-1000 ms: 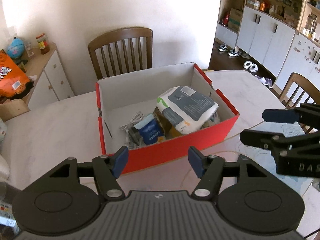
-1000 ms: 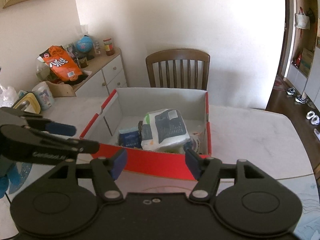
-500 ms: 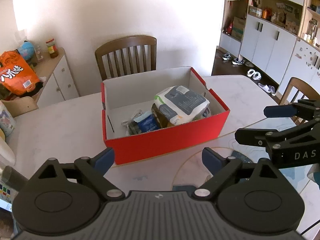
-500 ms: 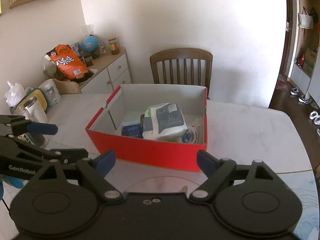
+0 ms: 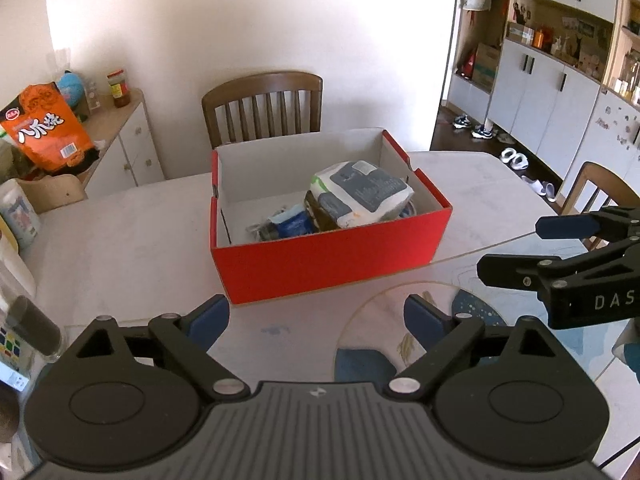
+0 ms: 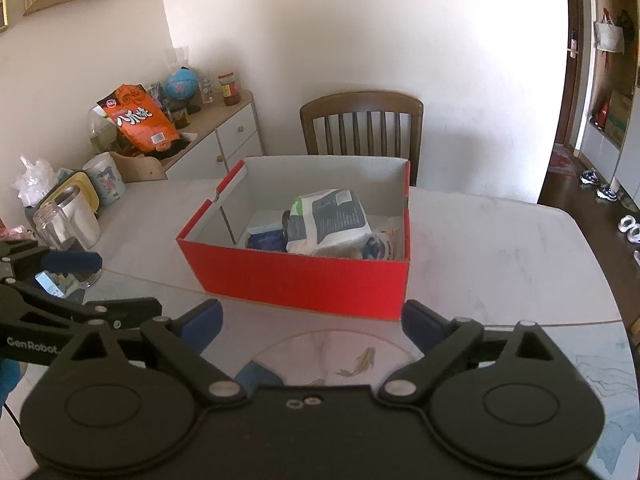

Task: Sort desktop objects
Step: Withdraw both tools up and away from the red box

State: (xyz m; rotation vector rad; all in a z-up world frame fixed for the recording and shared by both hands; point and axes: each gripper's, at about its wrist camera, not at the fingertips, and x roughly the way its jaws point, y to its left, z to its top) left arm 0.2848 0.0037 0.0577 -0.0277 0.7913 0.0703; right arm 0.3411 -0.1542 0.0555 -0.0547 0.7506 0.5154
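Sorted packets (image 5: pixel 360 194) already fill the red box (image 6: pixel 304 280) mid-counter (image 5: pixel 120 248); left claw (image 5: pixel 316 316) gapes empty, right claw (image 6: pixel 312 322) (jaws opening) holds nothing. Sorting appears nearly finished.

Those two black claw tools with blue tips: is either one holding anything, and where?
Nothing is held. The left gripper stands open and empty; the right gripper is opening, with nothing between its fingers.

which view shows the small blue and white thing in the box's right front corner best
The right wrist view: the blue and white item sits exposed beside the white pack in the red box. In the left wrist view only a sliver peeks past the pack.
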